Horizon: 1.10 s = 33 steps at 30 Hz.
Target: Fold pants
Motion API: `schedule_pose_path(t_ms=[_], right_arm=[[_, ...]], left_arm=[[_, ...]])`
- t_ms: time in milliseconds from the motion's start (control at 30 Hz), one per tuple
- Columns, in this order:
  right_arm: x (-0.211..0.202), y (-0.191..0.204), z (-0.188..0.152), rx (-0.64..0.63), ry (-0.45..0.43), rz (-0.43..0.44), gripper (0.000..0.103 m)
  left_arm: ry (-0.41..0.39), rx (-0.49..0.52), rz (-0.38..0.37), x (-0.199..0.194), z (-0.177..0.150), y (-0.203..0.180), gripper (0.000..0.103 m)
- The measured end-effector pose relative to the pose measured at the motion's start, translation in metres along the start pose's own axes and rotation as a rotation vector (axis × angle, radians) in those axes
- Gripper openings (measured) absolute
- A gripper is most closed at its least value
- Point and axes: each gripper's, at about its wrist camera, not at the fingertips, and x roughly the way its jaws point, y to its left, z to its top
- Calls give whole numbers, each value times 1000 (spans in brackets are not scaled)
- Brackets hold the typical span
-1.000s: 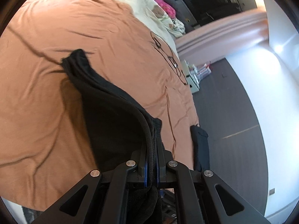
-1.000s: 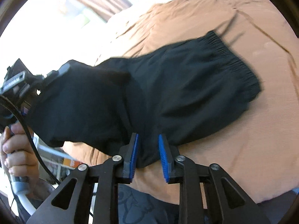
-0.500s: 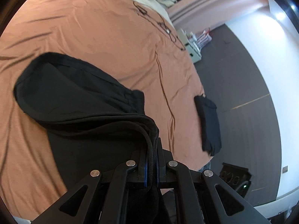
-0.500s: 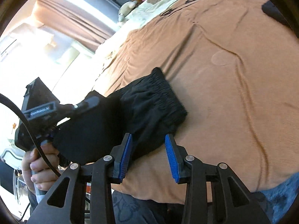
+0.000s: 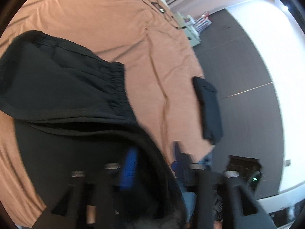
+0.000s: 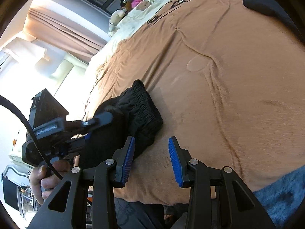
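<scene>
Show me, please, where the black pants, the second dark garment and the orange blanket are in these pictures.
black pants (image 5: 63, 87): left wrist view, folded leg fabric.
second dark garment (image 5: 209, 106): left wrist view, its middle.
orange blanket (image 6: 238, 87): right wrist view, bare stretch.

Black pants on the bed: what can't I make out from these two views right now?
- Left wrist view: left gripper is motion-blurred; the black pants drape between its open fingers, hiding any contact.
- Right wrist view: the left gripper covers the pants' near part, so the fold's layers are hidden.
- Second dark garment: hangs off the blanket edge, type unclear.
</scene>
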Motion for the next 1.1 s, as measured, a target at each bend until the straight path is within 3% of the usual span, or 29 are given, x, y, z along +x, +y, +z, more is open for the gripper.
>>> schedule_pose_path(t_ms=[33, 133, 400, 633, 1100], right_arm=[[-2, 0, 1, -1, -2, 1, 38], [-10, 1, 3, -3, -26, -1, 59], [5, 11, 8, -54, 15, -10, 60], [34, 26, 8, -114, 81, -34, 68], [50, 29, 13, -134, 104, -83, 69]], left_arm=[[-12, 0, -6, -4, -2, -1, 80], [-43, 3, -13, -19, -5, 1, 84], [-89, -63, 21, -52, -11, 37, 86], [-129, -143, 53, -70, -15, 80, 93], [-169, -260, 77, -70, 12, 137, 93]])
